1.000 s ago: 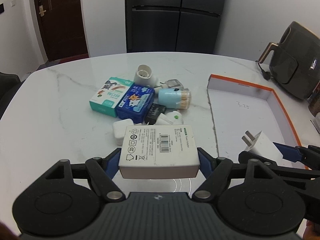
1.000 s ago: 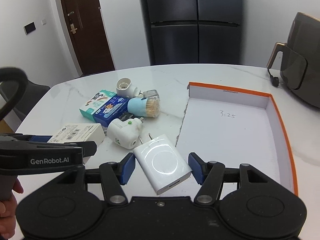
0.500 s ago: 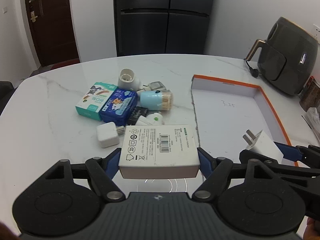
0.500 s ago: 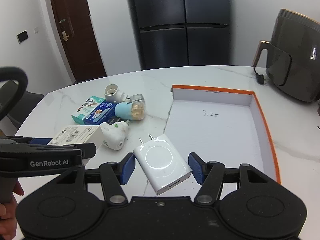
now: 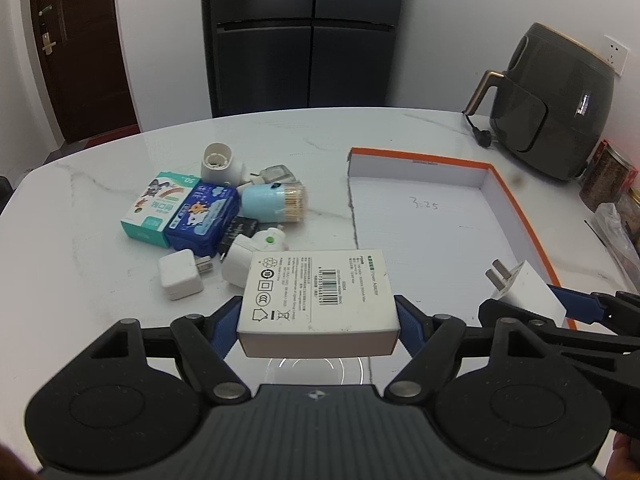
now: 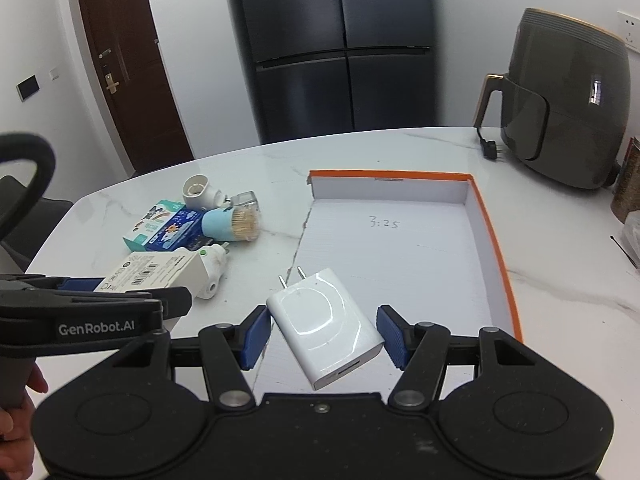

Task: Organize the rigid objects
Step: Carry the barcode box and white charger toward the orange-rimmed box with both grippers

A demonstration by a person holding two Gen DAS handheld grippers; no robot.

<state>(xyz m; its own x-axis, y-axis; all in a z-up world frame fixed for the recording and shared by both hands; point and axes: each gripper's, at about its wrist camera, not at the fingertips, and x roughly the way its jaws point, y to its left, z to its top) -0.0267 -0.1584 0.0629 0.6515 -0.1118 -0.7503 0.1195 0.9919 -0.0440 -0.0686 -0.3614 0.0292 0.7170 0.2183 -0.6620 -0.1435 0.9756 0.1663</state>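
My left gripper (image 5: 319, 322) is shut on a white adapter box (image 5: 320, 300) with a barcode label, held above the table beside the tray's left edge. My right gripper (image 6: 322, 330) is shut on a white wall charger (image 6: 322, 326) with two prongs, held over the near part of the orange-rimmed white tray (image 6: 494, 248). The charger (image 5: 520, 286) and tray (image 5: 516, 208) also show in the left wrist view; the box (image 6: 156, 270) shows in the right wrist view.
A pile lies left of the tray: teal box (image 5: 158, 210), blue box (image 5: 204, 218), light-blue toothpick jar (image 5: 274, 202), white socket (image 5: 220, 162), white plug adapter (image 5: 250, 252), small white cube charger (image 5: 180, 280). A dark air fryer (image 5: 560, 100) stands at the back right.
Both grippers have moved right and forward with their loads. The charger is now over the tray's near part, and the box is nearer the tray's left edge.
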